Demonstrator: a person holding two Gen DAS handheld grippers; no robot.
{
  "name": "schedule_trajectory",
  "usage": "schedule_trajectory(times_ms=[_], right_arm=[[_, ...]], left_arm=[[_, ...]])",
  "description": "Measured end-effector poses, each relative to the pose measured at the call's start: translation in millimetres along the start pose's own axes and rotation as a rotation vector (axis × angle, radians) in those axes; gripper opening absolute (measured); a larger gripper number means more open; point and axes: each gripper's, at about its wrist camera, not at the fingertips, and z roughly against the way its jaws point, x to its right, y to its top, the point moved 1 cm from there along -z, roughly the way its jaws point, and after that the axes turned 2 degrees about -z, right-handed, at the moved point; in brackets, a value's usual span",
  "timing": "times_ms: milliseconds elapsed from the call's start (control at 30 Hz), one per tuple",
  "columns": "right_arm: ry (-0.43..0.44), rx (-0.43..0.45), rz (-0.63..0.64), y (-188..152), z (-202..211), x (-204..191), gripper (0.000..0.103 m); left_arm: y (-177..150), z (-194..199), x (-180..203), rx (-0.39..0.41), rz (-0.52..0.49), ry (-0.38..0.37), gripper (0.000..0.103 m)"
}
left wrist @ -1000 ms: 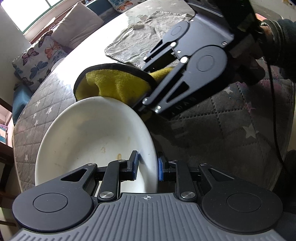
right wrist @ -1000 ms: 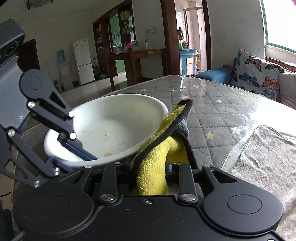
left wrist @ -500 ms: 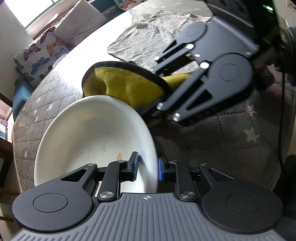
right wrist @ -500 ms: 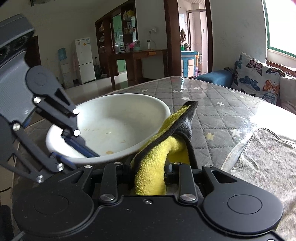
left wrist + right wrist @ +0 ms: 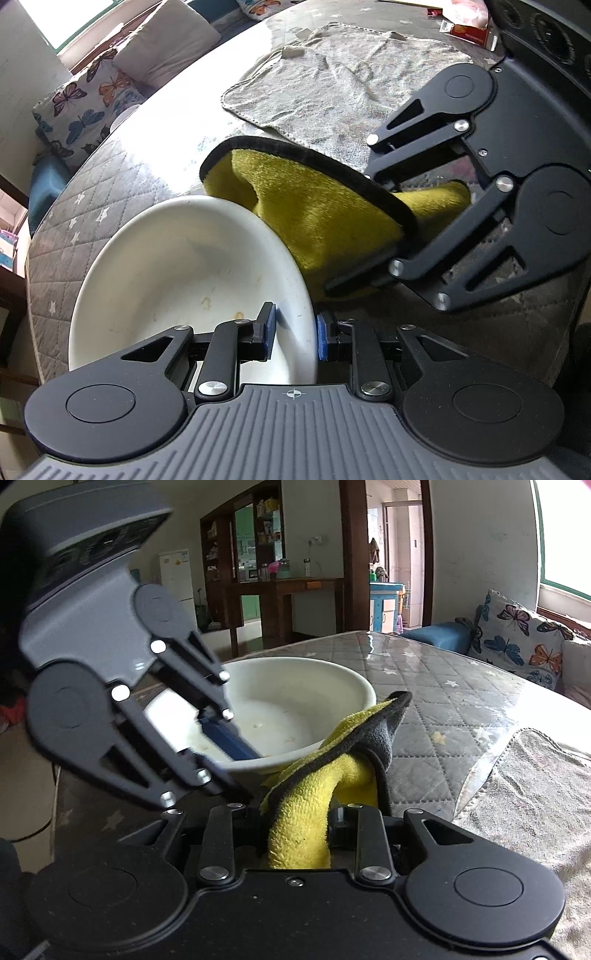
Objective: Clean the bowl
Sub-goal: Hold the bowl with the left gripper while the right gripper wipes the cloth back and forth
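Left tool point(image 5: 293, 334) clamps bowl point(image 5: 177, 266) rim; cloth point(image 5: 317, 210) beside bowl.

**Layout: bowl, cloths, tongs on tabletop**

Bowl point(image 5: 177, 258) stands on the tabletop point(image 5: 110, 192), near its edge. Left tongs point(image 5: 293, 334) straddle the bowl's near rim: one pad inside, one outside. Cloth point(image 5: 314, 206) sits just beside the bowl, against its outer wall, clamped in the right tongs point(image 5: 364, 230). In the right wrist view the cloth point(image 5: 317, 805) lies right of the bowl point(image 5: 295, 709). A towel point(image 5: 332, 85) lies flat on the tabletop behind the cloth. Cushions point(image 5: 85, 107) sit beyond the tabletop's far edge.
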Motion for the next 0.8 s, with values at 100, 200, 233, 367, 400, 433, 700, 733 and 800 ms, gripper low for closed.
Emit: schedule_trajectory(times_ms=[100,200,233,367,400,433,700,733,800], right_arm=[[0.001,-0.001,0.006,1.0,-0.8,0.6,0.031],[0.0,0.001,0.01,3.4,-4.7,2.0,0.031],[-0.004,0.002,0.009,4.2,-6.6,3.0,0.031],[-0.017,0.003,0.0,8.4,-14.0,11.0,0.031],[-0.02,0.003,0.0,9.4,-15.5,13.0,0.031],[-0.022,0.002,0.0,9.8,-16.0,14.6,0.031],[-0.031,-0.002,0.012,18.1,-26.8,29.0,0.031],[-0.033,-0.002,0.012,19.3,-28.2,30.8,0.031],[-0.037,-0.001,0.013,21.6,-31.2,34.4,0.031]], left_arm=[[-1.4,-0.2,-0.4,0.002,-0.008,0.0,0.023],[-2.0,-0.1,0.2,0.004,-0.015,0.002,0.023],[-2.2,-0.2,0.2,0.004,-0.016,0.002,0.023],[-2.9,-0.4,-0.3,0.007,-0.019,0.001,0.023],[-2.9,0.9,-1.0,0.007,-0.019,0.001,0.023],[-3.2,0.9,-2.4,0.008,-0.021,0.002,0.023],[-3.9,-1.8,-4.9,0.011,-0.025,0.002,0.023],[-4.1,-2.3,-5.4,0.011,-0.026,0.002,0.023],[-4.5,-3.4,-6.2,0.012,-0.03,0.003,0.023]])
